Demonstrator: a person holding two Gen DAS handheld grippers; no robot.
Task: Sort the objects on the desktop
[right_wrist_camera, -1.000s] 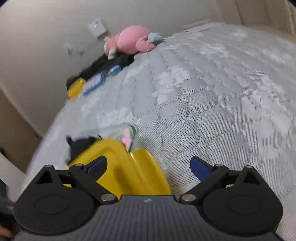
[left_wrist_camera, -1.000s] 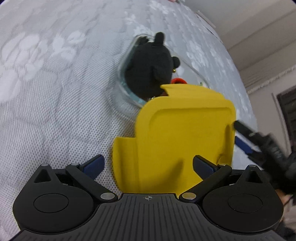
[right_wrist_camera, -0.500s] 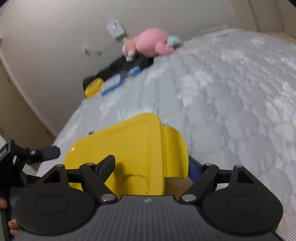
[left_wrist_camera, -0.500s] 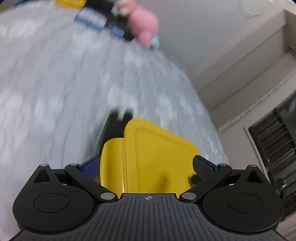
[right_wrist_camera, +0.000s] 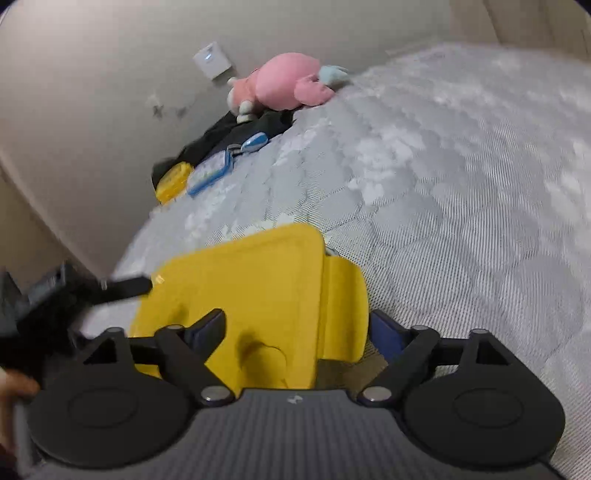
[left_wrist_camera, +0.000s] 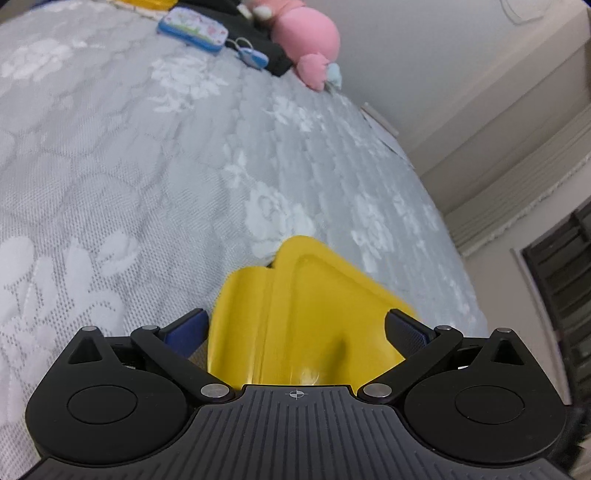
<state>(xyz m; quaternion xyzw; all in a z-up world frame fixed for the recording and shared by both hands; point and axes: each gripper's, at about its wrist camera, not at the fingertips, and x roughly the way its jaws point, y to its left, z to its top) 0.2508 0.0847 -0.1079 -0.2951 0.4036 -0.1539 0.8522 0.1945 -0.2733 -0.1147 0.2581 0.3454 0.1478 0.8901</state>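
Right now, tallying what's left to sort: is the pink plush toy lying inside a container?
No, the pink plush toy lies on the mattress by the wall.

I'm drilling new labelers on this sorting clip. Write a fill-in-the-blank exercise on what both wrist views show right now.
1. The lid between both grippers is coloured ____.
2. The plush toy by the far wall is coloured ____.
3. The patterned tin has a rim coloured ____.
4. The left gripper and right gripper sit at ____ ends of the lid.

Missing words: yellow; pink; blue; opposite
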